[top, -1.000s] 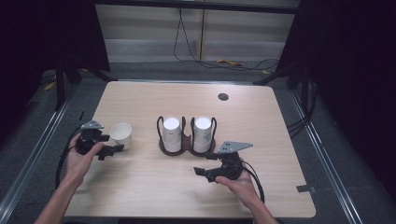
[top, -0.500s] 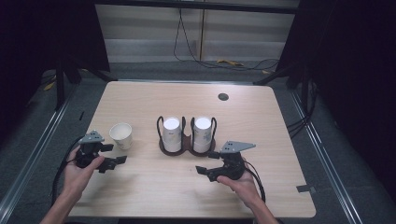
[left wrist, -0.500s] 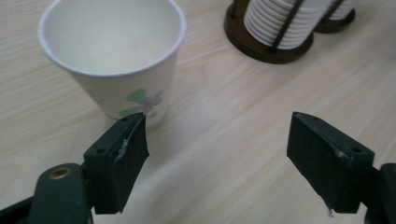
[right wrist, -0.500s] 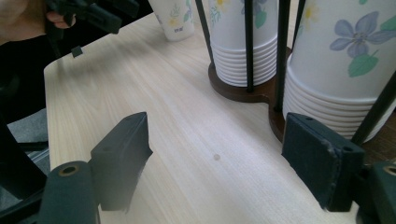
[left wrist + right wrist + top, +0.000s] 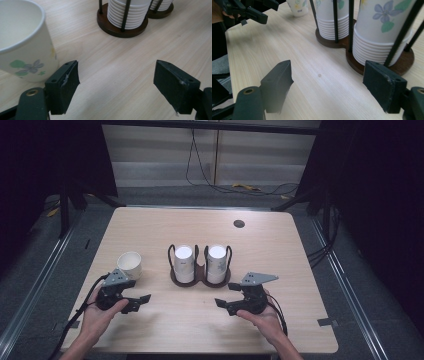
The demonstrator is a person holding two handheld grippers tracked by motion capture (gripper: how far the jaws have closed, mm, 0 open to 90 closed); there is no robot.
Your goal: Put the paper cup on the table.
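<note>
At the left of the high view, the left claw [image 5: 137,302] lies low over the counter [image 5: 165,227] in the person's left hand [image 5: 102,312]. Its jaws stand spread with bare wood between them, pinching nothing; they narrowed a little within the last second and then held. A lone paper cup [image 5: 130,265] stands upright at about one o'clock from this claw, near it but apart. In the left gripper view the cup [image 5: 23,41], white with a green and lilac flower print, sits just beyond the left jaw at ten o'clock, outside the gap.

Toward the middle of the counter stands a dark wooden cup holder [image 5: 200,277] with thin black uprights, carrying two stacks of paper cups [image 5: 184,262] side by side. From the lone cup it lies at about three o'clock, well apart.

At the right, the right claw [image 5: 225,304] rests in the right hand [image 5: 262,320], at about five o'clock from the holder. Its jaws are spread wide and empty. In the right gripper view the holder [image 5: 362,66] sits at about one o'clock, just past the right jaw.
</note>
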